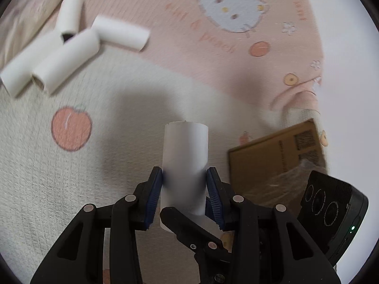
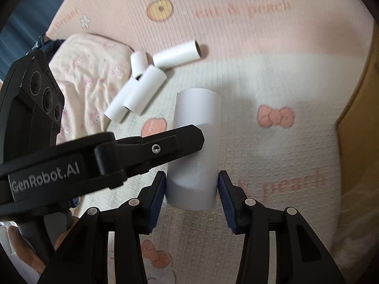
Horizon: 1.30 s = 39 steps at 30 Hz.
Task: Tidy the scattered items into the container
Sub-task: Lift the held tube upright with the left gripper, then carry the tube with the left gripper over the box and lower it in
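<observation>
Both grippers clamp one white tube (image 1: 186, 156): left gripper (image 1: 186, 177), right gripper (image 2: 191, 179). Better one releases first, then carry level to cardboard box (image 1: 272, 161).

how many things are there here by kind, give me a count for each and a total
white paper tubes lying loose on the blanket: 4
white paper tube held between both grippers: 1
cardboard box: 1
handheld grippers: 2, left gripper, right gripper
total: 8
</observation>
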Motion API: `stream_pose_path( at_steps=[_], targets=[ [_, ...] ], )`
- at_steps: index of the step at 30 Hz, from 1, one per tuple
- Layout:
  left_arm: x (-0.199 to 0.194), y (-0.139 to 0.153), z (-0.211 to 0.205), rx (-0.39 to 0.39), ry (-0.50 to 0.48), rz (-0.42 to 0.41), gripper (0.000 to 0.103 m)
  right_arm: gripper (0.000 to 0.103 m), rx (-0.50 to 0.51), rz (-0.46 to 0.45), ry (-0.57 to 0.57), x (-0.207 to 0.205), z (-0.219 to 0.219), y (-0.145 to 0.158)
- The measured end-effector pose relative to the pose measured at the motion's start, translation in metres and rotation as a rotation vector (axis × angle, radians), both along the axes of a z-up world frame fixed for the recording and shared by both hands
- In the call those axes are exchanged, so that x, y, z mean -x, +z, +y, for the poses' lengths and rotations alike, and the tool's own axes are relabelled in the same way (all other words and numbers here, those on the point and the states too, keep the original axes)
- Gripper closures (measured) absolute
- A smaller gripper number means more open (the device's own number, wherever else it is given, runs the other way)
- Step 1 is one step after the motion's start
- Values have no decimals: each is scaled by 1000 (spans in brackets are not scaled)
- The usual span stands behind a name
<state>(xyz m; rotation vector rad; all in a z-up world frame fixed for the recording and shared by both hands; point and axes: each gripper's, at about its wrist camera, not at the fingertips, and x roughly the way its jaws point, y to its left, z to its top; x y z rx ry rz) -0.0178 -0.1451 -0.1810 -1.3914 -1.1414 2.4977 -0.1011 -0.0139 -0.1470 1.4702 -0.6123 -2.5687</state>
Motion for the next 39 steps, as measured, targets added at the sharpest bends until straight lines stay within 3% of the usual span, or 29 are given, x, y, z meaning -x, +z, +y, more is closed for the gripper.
stream_pose_path(
  at_steps=[5, 15, 21, 29, 34, 39],
  targets=[
    [-1, 34, 14, 7, -7, 47, 61, 61, -23, 51, -11, -14, 7, 33],
    [15, 116, 50, 115, -83, 186, 61, 61, -68, 197, -81, -34, 38, 105],
    [34, 149, 84, 156, -168, 239, 62, 61, -130, 207, -132, -40, 62, 133],
    [63, 173, 134, 190, -347, 279, 66, 61, 57, 166, -267, -58, 128, 140],
    [90, 177, 155, 156, -423, 257, 66, 61, -26, 161, -319, -71, 145, 150],
    [119, 163, 171, 104, -502, 187, 65, 61, -119, 80, -299, -74, 165, 154]
  ],
)
